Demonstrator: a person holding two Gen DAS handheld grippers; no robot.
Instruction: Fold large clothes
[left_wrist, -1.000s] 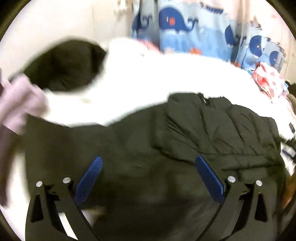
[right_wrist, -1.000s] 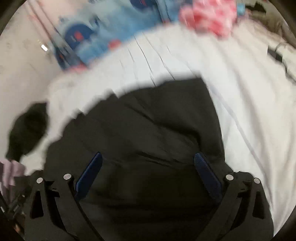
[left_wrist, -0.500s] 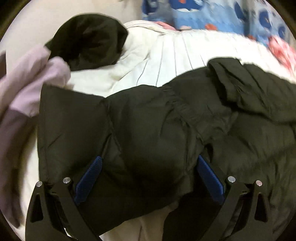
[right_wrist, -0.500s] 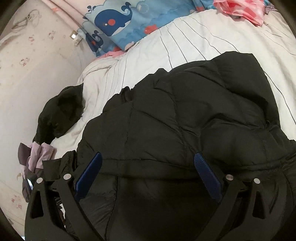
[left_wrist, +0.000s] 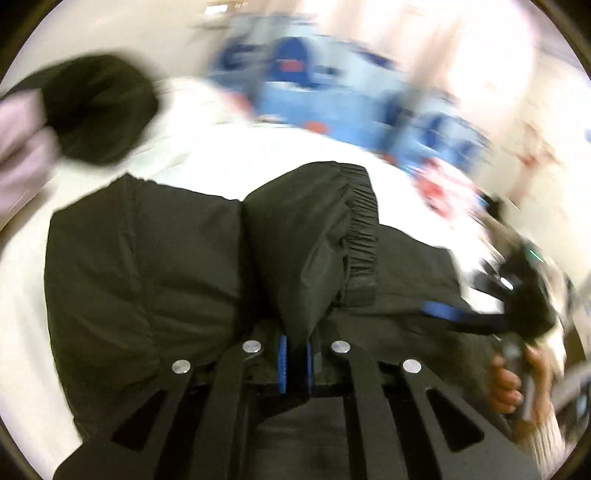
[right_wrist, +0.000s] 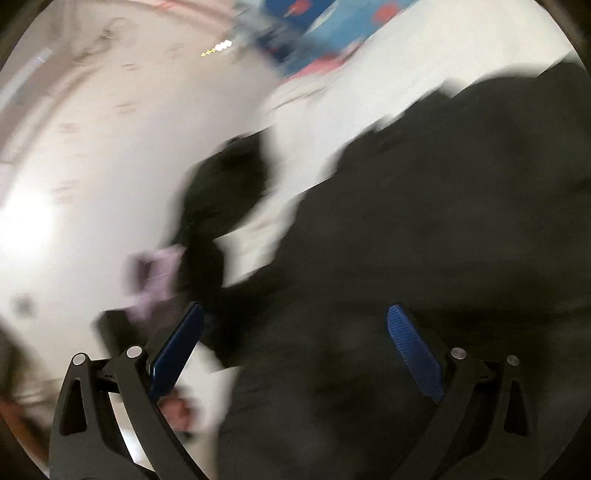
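Both grippers over the black jacket (left_wrist: 147, 266) on the white bed (left_wrist: 236, 155) — my left gripper (left_wrist: 295, 360) clamped on a raised fold. Right gripper (right_wrist: 295, 354) spread apart above the fabric — nothing pinched.

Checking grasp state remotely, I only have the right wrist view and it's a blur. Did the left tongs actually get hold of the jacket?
Observer: Yes. The left tongs are shut on a bunched fold of the black jacket.
Operator: Which part of the jacket?
Observer: A puffed section next to an elastic-gathered edge.
Operator: Right tongs visible from that side?
Observer: Yes, at the right edge, a hand holding them, one blue pad lying over the jacket.
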